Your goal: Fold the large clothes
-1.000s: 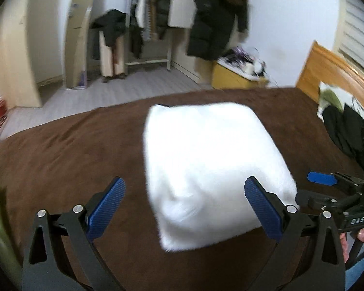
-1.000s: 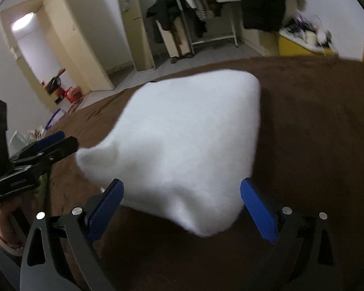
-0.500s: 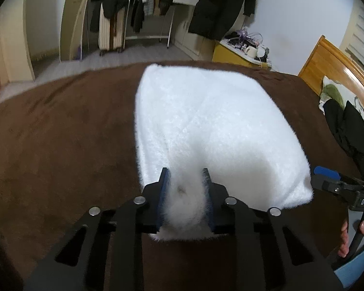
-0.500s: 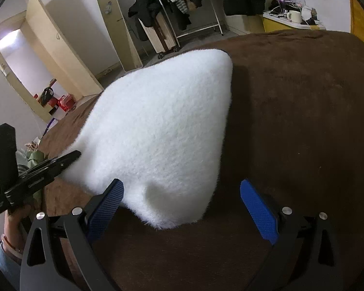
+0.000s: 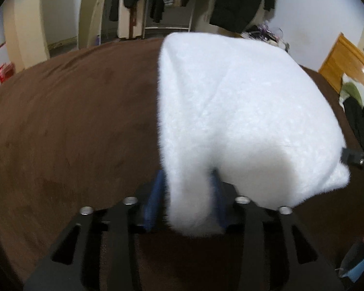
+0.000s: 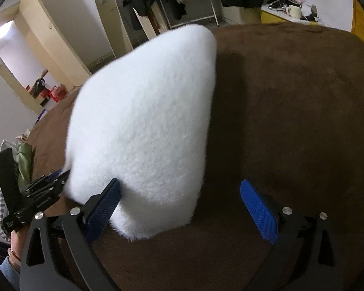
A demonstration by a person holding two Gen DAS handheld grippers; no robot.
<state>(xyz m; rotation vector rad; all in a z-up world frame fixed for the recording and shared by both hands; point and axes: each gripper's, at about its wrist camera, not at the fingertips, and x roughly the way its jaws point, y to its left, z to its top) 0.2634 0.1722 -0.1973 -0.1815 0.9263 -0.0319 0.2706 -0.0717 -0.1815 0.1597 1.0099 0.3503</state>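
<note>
A folded white fluffy garment (image 5: 233,111) lies on the brown bed cover (image 5: 68,131). My left gripper (image 5: 188,194) is shut on the garment's near left corner and the near edge is lifted. In the right wrist view the garment (image 6: 145,121) rises in front of my right gripper (image 6: 184,206), which is open. The garment's near right corner sits between its blue pads, against the left pad (image 6: 104,208). The left gripper (image 6: 43,191) shows at the left of that view, and part of the right gripper (image 5: 359,161) shows at the right edge of the left wrist view.
A clothes rack with hanging dark coats (image 5: 240,0) stands beyond the bed. A wooden headboard (image 5: 344,60) and dark clothes (image 5: 361,121) are at the right. A yellow side table (image 6: 286,15) with clutter and a doorway (image 6: 17,55) lie behind.
My left gripper stays shut on the garment's corner and has lifted it. My right gripper has moved in, so the garment's other near corner now sits between its open pads.
</note>
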